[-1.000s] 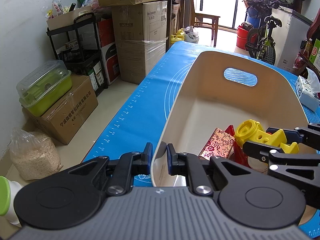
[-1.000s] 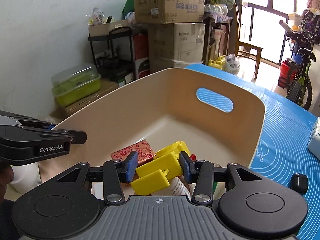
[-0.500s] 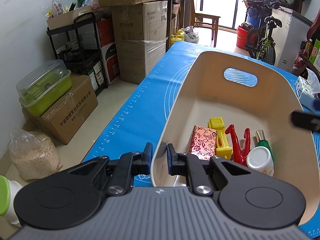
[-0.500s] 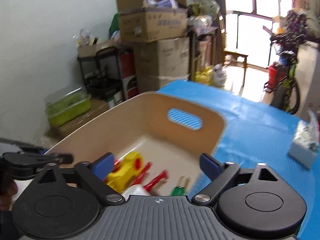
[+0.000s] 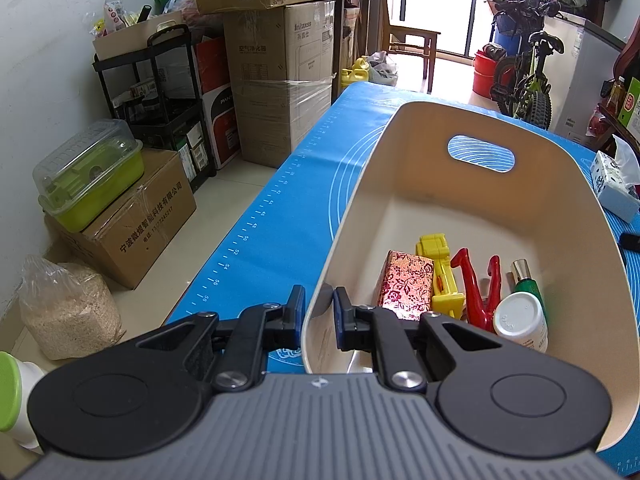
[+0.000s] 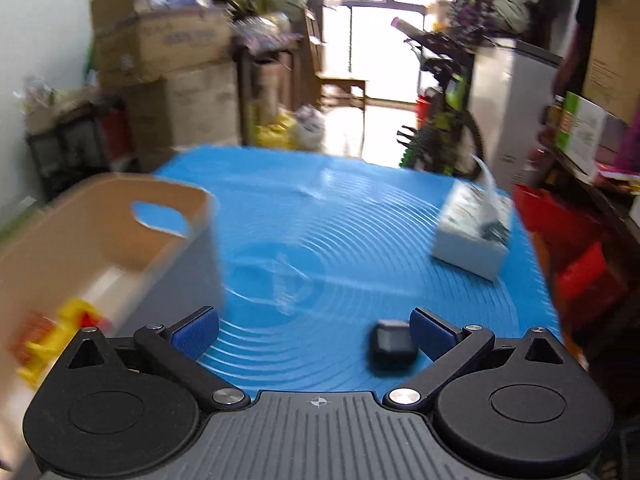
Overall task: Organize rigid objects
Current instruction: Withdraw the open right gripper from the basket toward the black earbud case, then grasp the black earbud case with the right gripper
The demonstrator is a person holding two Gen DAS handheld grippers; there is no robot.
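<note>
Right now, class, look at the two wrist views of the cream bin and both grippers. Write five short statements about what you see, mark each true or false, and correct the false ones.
1. The left gripper is clamped on the cream bin's near wall. True.
2. The right gripper is shut on a yellow toy. False: it is open and empty, over the blue mat.
3. The yellow toy lies inside the bin. True.
4. The small black object lies inside the bin. False: it lies on the mat near the right gripper.
5. The tissue box stands on the mat, outside the bin. True.
</note>
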